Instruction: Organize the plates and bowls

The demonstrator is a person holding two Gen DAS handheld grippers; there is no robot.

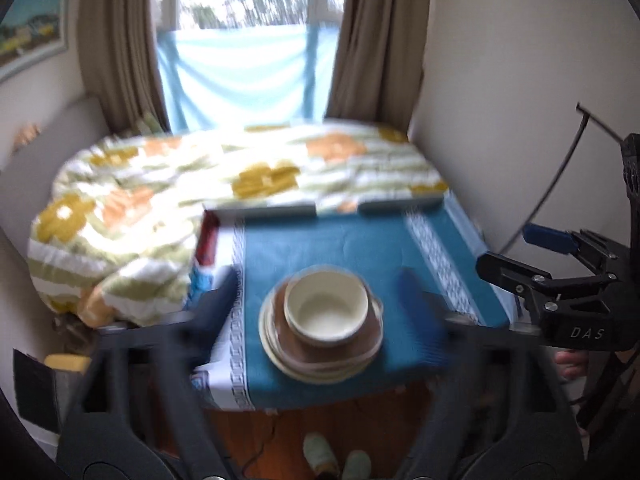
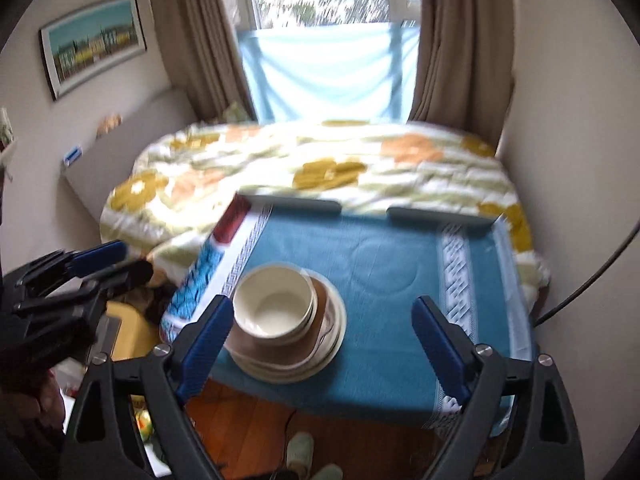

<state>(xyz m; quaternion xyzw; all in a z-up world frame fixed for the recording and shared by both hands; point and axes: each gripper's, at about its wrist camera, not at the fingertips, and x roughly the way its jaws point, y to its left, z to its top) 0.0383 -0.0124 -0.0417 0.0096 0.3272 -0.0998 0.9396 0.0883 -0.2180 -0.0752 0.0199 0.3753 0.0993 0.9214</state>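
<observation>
The fingers of the left gripper (image 1: 324, 304) stand wide apart, empty and blurred, and the right gripper (image 2: 324, 344) is spread and empty too. Between them the cream bowl (image 2: 274, 306) tops the stack of plates (image 2: 320, 344) on the worktop (image 2: 384, 264), near its front edge. The bowl seems to sit off-centre, so a nudge might slide it.

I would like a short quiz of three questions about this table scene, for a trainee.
1. True or false: the cream ceramic bowl sits on top of the stack of round plates.
2. What colour is the cloth under the stack? A red, B teal, C black.
3. Fill in: both hand-held grippers, left and right, hold ____.

Key: 1 true; 2 B; 3 nothing, their jaws stand open.
</observation>
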